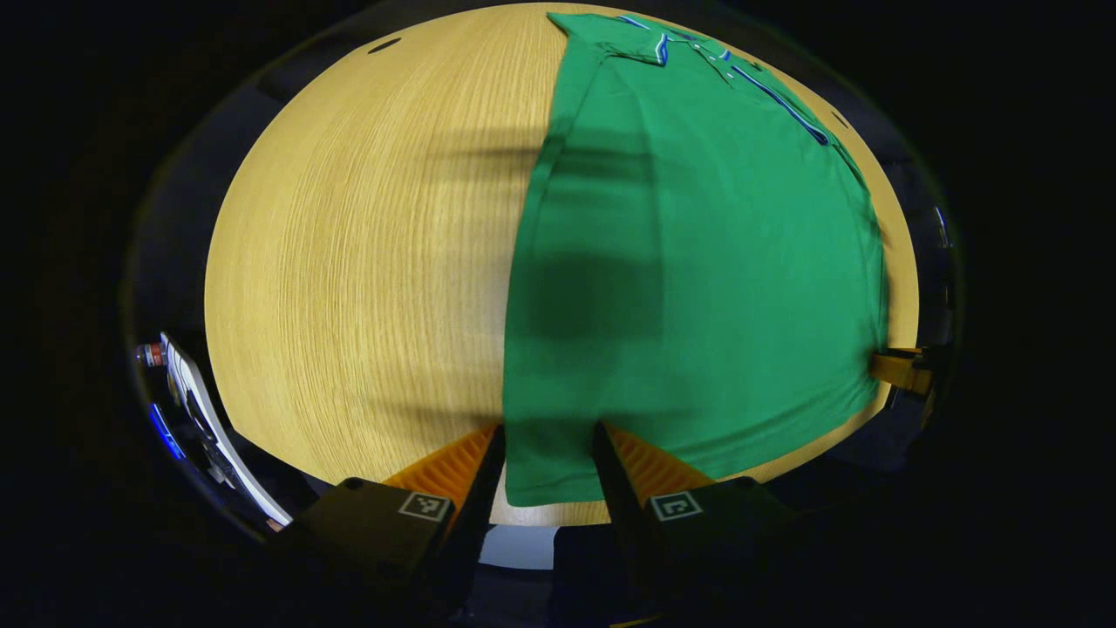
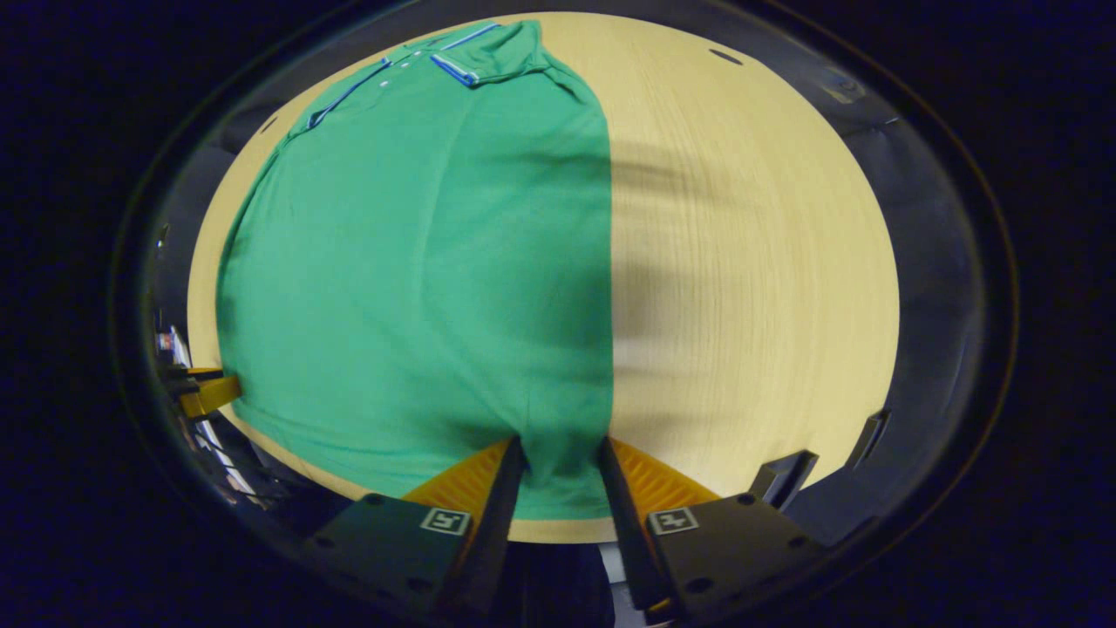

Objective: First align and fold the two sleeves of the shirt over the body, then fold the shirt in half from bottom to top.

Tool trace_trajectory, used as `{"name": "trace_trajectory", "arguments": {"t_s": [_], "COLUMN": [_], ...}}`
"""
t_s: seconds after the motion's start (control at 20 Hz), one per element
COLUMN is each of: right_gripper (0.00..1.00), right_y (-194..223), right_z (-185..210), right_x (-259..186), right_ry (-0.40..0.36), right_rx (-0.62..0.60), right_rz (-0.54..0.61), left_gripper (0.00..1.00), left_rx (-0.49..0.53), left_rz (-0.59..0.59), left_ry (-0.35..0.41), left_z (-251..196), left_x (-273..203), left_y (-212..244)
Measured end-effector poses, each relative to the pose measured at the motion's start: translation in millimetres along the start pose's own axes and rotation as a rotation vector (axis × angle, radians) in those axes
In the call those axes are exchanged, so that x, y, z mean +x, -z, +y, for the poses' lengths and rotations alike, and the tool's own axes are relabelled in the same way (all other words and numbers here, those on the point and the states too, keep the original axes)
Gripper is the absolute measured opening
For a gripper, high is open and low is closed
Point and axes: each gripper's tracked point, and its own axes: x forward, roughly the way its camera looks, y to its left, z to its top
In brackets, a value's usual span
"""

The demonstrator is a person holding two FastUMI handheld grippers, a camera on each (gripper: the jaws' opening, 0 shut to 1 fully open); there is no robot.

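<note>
A green polo shirt (image 1: 697,262) lies flat on the wooden table (image 1: 349,262), collar (image 1: 663,44) at the far end and both sleeves folded in over the body. My left gripper (image 1: 549,432) is at the near left corner of the hem, its fingers closed in on the cloth between them. At the near right corner, my right gripper (image 2: 561,445) is shut on the shirt (image 2: 418,262), and the fabric bunches and creases there. Each gripper also shows far off in the other's view: the right gripper (image 1: 902,371) and the left gripper (image 2: 205,392).
The shirt covers one half of the round-looking table top; bare wood (image 2: 758,262) spreads to its sides. The near table edge (image 1: 523,515) runs just under the hem. Clutter (image 1: 200,410) sits off the table at the lower left.
</note>
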Motion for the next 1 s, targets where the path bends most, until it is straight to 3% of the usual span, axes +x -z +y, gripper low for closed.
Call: {"name": "trace_trajectory", "arguments": {"t_s": [0.05, 0.1, 0.15, 0.2, 0.3, 0.35, 0.7, 1.0], "right_gripper": [0.46, 0.39, 0.25, 0.12, 0.12, 0.03, 0.02, 0.02], "right_y": [-1, -1, -1, -1, -1, -4, -3, 5], "right_z": [1, 3, 3, 3, 3, 4, 5, 9], "right_x": [-1, 0, 0, 1, -1, -1, 1, -7], "right_ry": [-0.003, -0.008, -0.01, -0.01, -0.016, -0.019, -0.002, -0.055], "right_rx": [0.005, 0.011, 0.016, 0.012, 0.034, 0.043, 0.013, 0.04], "right_rz": [-0.002, -0.005, -0.004, -0.005, -0.001, -0.01, -0.03, -0.064], "left_gripper": [0.6, 0.56, 0.56, 0.43, 0.28, 0.07, 0.03, 0.03], "left_rx": [0.003, 0.007, 0.013, 0.002, -0.041, -0.059, -0.045, -0.049], "left_rz": [-0.001, -0.001, -0.002, 0.0, -0.005, -0.008, -0.029, -0.077], "left_ry": [0.003, 0.008, 0.012, 0.016, 0.042, 0.043, 0.048, 0.094], "left_z": [-1, -1, -1, -1, -5, -6, -6, -10], "left_x": [-2, -1, -1, -2, -1, -1, -4, -16], "left_y": [-2, 0, -1, 0, -2, -3, -5, -2]}}
